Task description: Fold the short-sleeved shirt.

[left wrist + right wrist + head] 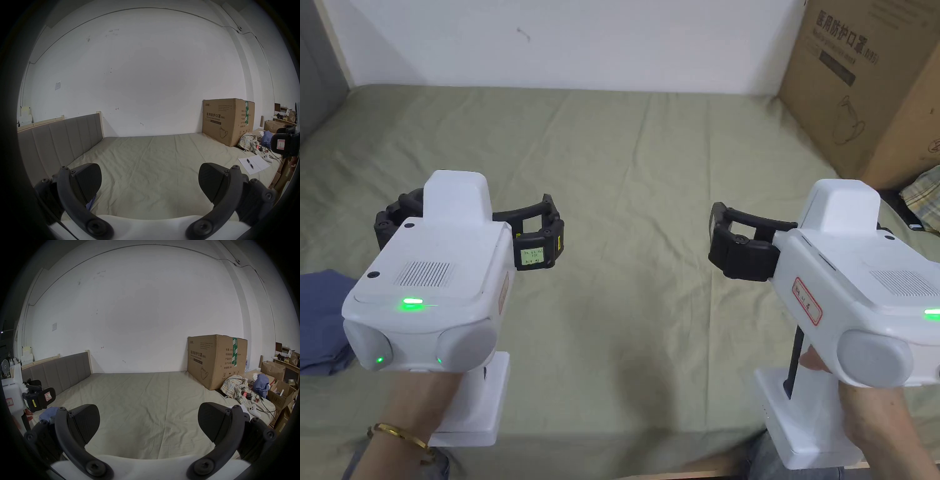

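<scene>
Head view: both grippers, left (469,228) and right (720,240), hover released, empty, over the bed (625,156); the shirt (322,319) bunched far left risks a layered, crooked grab.

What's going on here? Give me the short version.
A person holds a two-jaw gripper in each hand above a bed covered by a green sheet. The left gripper and the right gripper both have their jaws apart and hold nothing. A bundled blue garment lies on the sheet beside the left gripper, untouched, and it is too crumpled to tell whether it is the shirt to be folded. A cardboard box stands at the far right. Folding has not begun.
</scene>
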Tool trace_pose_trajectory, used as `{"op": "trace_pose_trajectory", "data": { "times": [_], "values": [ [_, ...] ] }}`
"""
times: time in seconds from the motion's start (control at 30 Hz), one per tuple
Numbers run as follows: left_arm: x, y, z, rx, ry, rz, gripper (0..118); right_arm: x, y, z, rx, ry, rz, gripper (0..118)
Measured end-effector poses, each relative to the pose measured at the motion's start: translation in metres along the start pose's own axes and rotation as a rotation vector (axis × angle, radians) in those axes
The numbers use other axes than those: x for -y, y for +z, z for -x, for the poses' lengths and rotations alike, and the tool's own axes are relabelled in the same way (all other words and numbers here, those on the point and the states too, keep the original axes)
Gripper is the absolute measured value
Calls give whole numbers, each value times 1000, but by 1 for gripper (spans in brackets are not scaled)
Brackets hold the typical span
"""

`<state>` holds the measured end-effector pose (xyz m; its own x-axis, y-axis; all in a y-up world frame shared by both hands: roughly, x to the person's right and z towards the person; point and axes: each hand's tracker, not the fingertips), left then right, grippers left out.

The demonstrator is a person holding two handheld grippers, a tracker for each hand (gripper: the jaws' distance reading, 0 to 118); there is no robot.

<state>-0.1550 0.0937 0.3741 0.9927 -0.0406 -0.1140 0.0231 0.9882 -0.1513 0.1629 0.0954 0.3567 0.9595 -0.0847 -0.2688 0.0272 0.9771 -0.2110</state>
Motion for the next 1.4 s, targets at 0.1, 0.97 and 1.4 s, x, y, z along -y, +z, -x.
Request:
{"op": "trace_pose_trajectory", "data": {
  "times": [0.1, 0.97, 1.4],
  "values": [
    [0, -1, 0, -1, -6, 4, 118, 0, 0, 1, 0, -6, -1, 118],
    [2, -2, -1, 14, -7, 21, 118, -6, -7, 2, -3, 32, 122, 118],
    [58, 9, -13, 58, -10, 194, 118, 26, -5, 32, -138, -219, 642, 118]
  ]
}}
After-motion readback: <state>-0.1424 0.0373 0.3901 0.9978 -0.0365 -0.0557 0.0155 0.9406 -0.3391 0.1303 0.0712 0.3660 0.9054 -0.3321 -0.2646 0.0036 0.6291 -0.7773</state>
